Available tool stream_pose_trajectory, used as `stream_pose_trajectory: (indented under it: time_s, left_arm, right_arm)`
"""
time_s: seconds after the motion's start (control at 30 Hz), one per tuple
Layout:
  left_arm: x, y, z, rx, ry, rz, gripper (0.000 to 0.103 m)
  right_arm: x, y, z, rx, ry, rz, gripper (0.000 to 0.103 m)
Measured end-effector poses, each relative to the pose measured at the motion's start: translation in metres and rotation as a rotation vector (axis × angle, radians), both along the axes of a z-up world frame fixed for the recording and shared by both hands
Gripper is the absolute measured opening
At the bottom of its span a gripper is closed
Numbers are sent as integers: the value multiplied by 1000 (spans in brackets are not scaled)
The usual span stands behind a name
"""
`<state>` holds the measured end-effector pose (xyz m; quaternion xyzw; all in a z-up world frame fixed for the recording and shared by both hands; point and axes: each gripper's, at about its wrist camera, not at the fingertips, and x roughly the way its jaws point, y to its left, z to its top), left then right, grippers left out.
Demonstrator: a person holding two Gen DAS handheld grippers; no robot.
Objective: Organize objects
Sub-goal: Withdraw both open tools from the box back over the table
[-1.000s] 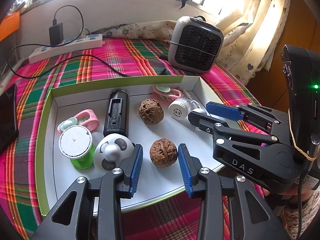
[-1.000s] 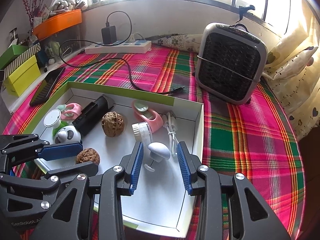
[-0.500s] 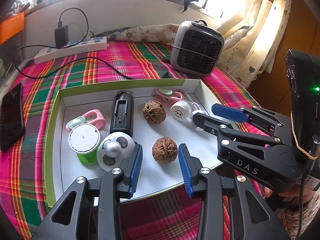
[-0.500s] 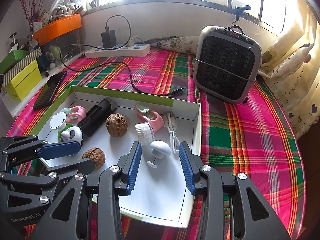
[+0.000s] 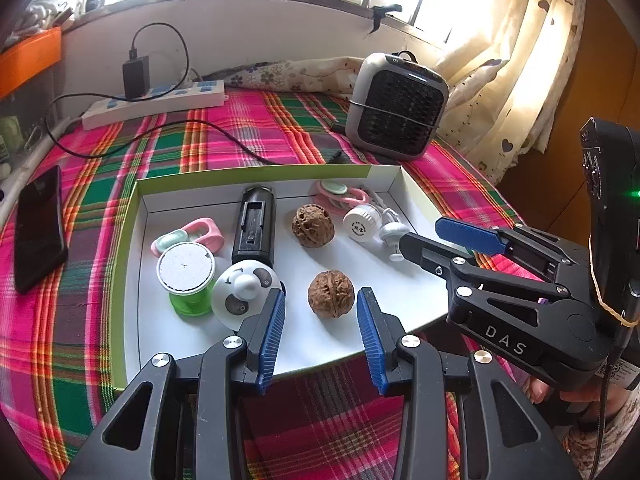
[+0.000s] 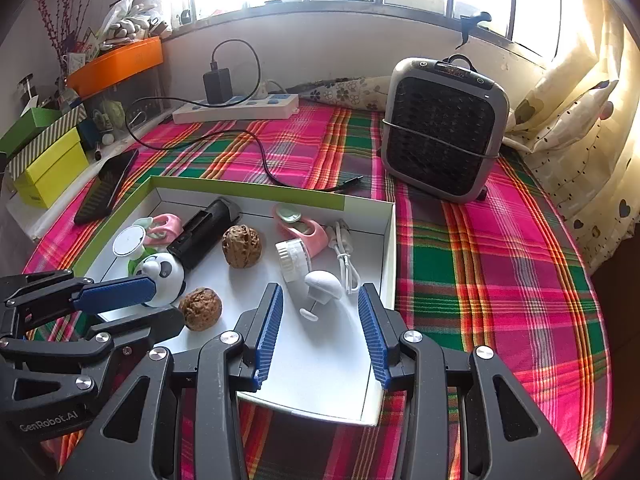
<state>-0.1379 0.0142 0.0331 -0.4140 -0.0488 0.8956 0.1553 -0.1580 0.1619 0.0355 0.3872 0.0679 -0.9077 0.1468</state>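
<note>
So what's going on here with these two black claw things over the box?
A person holds a two-finger gripper in each hand over a shallow white box of small items on a plaid cloth. The left gripper is open, its fingers on either side of a walnut. The right gripper is open too, lined up on a small white mushroom-shaped piece. Neither is gripping anything yet.

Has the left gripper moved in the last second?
Yes. The left gripper has backed away from the tray; the near walnut now lies farther from its fingertips.
</note>
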Motion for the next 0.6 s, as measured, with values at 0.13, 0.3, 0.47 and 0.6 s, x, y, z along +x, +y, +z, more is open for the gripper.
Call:
stream_pose_trajectory:
  time_s: [0.13,0.3,0.47,0.6]
  left_arm:
    - [7,1,4,-28,22,9,35]
    - [17,1,8,-44,33,21,36]
    - [25,-3,12,-57,46,49,36]
    - [32,-7,15,-69,57,78,36]
  right_arm:
    - [7,0,3,-5,7,-1,41]
    - [14,0,7,-11,18,-7,41]
    - [22,2,10,-20,26,-12,41]
    - [30,4,12,-34,29,-20,41]
